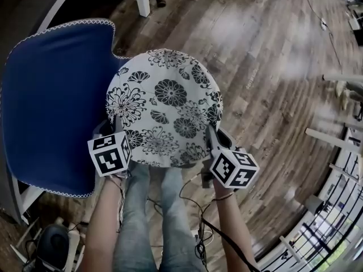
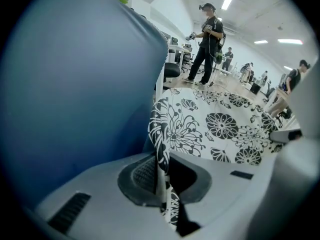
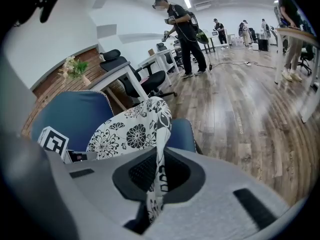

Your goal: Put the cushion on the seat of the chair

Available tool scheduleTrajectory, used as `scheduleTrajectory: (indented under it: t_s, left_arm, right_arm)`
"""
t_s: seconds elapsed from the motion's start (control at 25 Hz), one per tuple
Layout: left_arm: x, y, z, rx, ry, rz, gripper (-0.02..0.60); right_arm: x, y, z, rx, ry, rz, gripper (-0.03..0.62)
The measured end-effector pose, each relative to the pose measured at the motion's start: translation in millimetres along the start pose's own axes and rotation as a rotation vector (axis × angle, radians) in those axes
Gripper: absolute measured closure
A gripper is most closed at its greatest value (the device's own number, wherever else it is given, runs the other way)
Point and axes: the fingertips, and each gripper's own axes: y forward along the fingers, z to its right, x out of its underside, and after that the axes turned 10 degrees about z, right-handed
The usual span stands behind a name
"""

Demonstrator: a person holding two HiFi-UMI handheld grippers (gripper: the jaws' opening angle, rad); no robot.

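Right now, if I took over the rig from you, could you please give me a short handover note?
Left gripper: shut on the cushion's near left edge.
Right gripper: shut on its near right edge.
Cushion: held by both grippers over the blue chair. I cannot tell whether it touches the seat.
Done: cushion gripped and brought over the chair.
Left: lay it flat on the seat, open both jaws, draw back.
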Motion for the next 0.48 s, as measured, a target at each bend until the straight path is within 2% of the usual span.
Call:
scheduleTrajectory:
  t_s: [0.48]
  left_arm:
    - [13.2, 22.5, -2.6, -0.026, -0.001, -0.05, 0.567]
  right_arm:
    - [13.3, 26.5, 19.2, 0.028, -0.033, -0.079, 0.582]
